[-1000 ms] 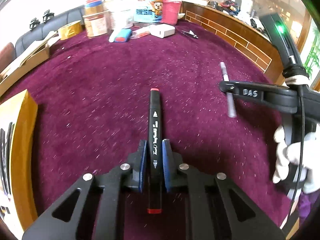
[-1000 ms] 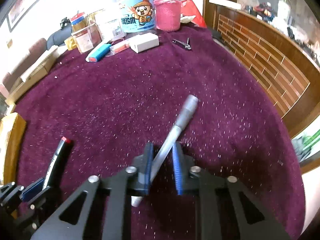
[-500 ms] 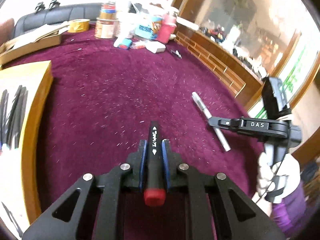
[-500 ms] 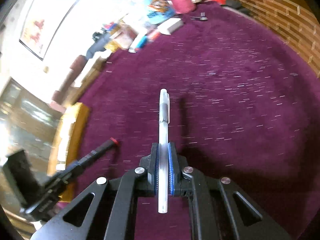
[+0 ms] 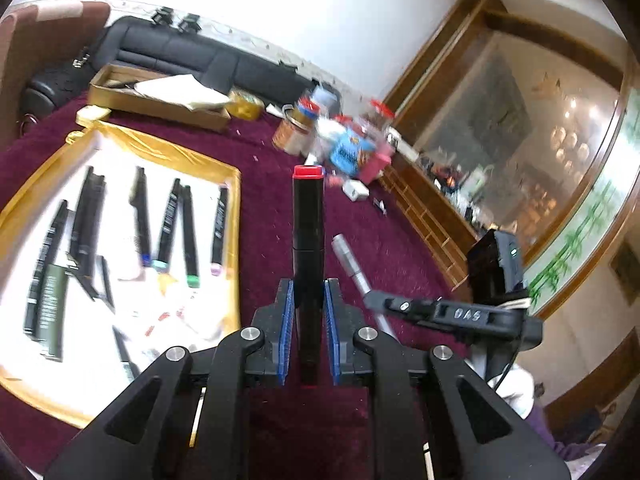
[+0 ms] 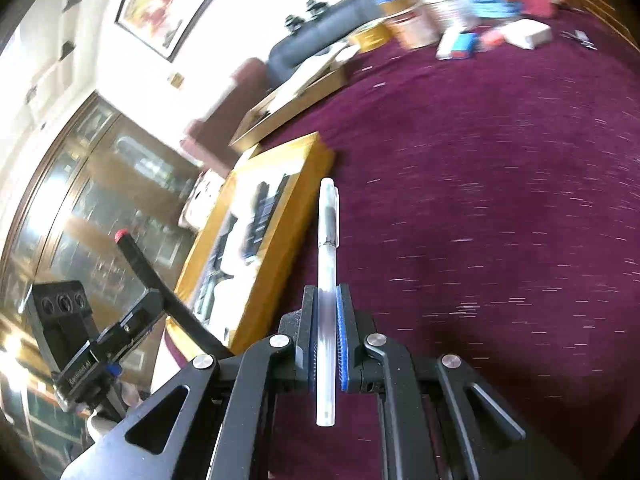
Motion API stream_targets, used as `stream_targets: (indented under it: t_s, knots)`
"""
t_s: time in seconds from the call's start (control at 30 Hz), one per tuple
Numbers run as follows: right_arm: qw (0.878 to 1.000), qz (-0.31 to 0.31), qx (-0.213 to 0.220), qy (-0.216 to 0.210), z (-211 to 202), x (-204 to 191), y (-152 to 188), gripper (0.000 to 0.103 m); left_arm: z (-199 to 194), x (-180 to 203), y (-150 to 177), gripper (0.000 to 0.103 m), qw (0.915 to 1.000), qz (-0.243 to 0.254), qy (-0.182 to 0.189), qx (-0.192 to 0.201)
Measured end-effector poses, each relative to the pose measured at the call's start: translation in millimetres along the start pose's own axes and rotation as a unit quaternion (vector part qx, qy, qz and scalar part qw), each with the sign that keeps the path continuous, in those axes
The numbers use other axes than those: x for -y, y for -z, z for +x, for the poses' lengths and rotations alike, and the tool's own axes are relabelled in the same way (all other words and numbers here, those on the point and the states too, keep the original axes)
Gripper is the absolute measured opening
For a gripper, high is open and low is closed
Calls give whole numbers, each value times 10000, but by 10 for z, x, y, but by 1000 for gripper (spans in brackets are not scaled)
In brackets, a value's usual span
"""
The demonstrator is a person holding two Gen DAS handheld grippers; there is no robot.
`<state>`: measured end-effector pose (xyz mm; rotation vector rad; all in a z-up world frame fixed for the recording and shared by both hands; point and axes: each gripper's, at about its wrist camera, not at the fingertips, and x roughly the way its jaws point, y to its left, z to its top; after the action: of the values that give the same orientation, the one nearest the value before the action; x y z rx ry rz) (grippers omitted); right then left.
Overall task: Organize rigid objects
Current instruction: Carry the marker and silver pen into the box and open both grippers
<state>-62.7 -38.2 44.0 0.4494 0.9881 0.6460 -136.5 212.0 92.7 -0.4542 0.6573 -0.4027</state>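
Maroon carpet [image 6: 480, 200] below; left gripper [image 5: 308, 292] clamps a black marker [image 5: 307, 216] (red-capped), right gripper [image 6: 328, 304] clamps a clear pen [image 6: 328, 248], gold tray [image 5: 232, 216] to their left.

A black sofa [image 5: 208, 60] runs along the white wall behind the tabletop [image 5: 264, 208], which wears a dark purple cloth. On its far edge lie a flat wooden box [image 5: 160, 106] with paper in it, a gold tape roll [image 5: 245, 107], a blurred tin [image 5: 294, 130] and a small white box [image 5: 355, 191]. A wood-framed glass panel [image 5: 520, 128] stands at the right. In the right wrist view a framed picture [image 6: 160, 4] hangs on the wall above a glass-fronted cabinet [image 6: 92, 184].
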Motion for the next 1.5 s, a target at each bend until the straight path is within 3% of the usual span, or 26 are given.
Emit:
stream_targets:
  t_s: [0.23, 0.4, 0.6, 0.87, 1.0, 1.13, 1.23, 1.27, 1.3, 1.4, 1.5]
  knots:
    - [9972, -456, -428, -400, 518, -700, -30, 8, -466, -462, -34, 12, 9985, -329, -286, 331]
    - [9949, -549, -729, -428, 967, -1009, -11, 8, -582, -863, 30, 12, 9956, -802, -347, 346]
    - [9948, -468, -866, -280, 1373, -1112, -78, 8, -454, -1140, 14, 12, 9941, -946, -529, 108]
    - [9958, -411, -780, 231, 1514, -1080, -269, 8, -24, -1373, -87, 13, 9907, -861, -987, -367]
    - [9952, -358, -772, 476, 1612, -1050, -391, 8, 84, -1444, -67, 12, 9882, -879, -1176, -430]
    - [9947, -300, -767, 623, 1699, -1015, -483, 8, 25, -1431, -42, 13, 9871, -844, -1338, -242]
    - [9940, -372, -621, 818, 1744, -1038, -553, 8, -77, -1434, -31, 30, 9854, -886, -1447, -114]
    - [9939, -410, -576, 849, 1750, -1046, -565, 9, -128, -1436, -26, 44, 9846, -927, -1481, -56]
    - [9937, -440, -572, 861, 1738, -1050, -564, 10, -185, -1435, -18, 50, 9843, -966, -1480, 15]
    - [9945, -543, -427, 790, 1610, -1113, -515, 15, -291, -1423, -12, 56, 9839, -1009, -1472, 133]
    - [9908, -1127, -529, 527, 1440, -1329, -306, 15, -455, -1418, 13, 56, 9820, -1094, -1491, 372]
